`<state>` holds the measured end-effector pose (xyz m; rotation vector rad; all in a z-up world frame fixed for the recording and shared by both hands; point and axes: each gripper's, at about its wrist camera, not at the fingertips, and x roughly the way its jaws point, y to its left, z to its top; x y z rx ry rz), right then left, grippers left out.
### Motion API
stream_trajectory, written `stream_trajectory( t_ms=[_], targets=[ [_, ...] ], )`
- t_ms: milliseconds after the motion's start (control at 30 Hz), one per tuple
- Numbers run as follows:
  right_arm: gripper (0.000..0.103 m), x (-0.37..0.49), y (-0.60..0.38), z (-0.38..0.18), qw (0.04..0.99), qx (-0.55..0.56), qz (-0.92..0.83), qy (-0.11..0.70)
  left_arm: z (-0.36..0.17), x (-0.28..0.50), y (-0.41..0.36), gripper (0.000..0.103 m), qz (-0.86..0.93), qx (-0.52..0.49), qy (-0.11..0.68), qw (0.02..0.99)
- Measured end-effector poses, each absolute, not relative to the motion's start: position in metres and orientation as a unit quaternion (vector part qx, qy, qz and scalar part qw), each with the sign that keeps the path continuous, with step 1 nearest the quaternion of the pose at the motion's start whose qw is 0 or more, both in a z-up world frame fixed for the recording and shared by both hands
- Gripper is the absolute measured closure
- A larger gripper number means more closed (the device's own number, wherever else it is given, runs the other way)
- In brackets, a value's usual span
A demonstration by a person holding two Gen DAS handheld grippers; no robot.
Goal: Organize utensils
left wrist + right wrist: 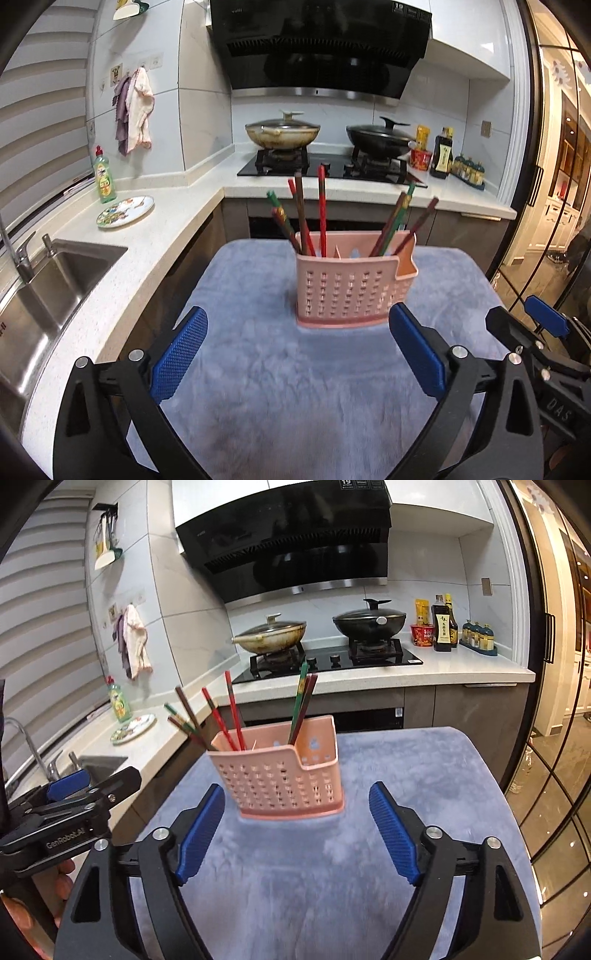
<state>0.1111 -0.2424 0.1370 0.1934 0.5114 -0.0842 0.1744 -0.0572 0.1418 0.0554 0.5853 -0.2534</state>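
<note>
A grey mat (332,387) carries the pink holder (352,284), upright, with chopsticks (322,210) leaning inside. The left gripper (297,349) and right gripper (297,829) hover near it, both spread wide, holding nothing.

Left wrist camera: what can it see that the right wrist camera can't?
Only the left wrist view shows the whole sink basin. Only the right wrist view shows the rack of hanging utensils high on the wall. Both show the pink holder with chopsticks standing on the blue cloth, both woks, and the open left gripper and open right gripper, neither holding anything.
</note>
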Motion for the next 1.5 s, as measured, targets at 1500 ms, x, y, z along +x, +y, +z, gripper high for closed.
stream_trajectory(
  t_ms=[1500],
  targets=[
    [0.006, 0.093, -0.222, 0.078, 0.939, 0.061, -0.108, 0.320, 0.078, 0.154, -0.051, 0.008, -0.068, 0.047, 0.357, 0.931]
  ],
)
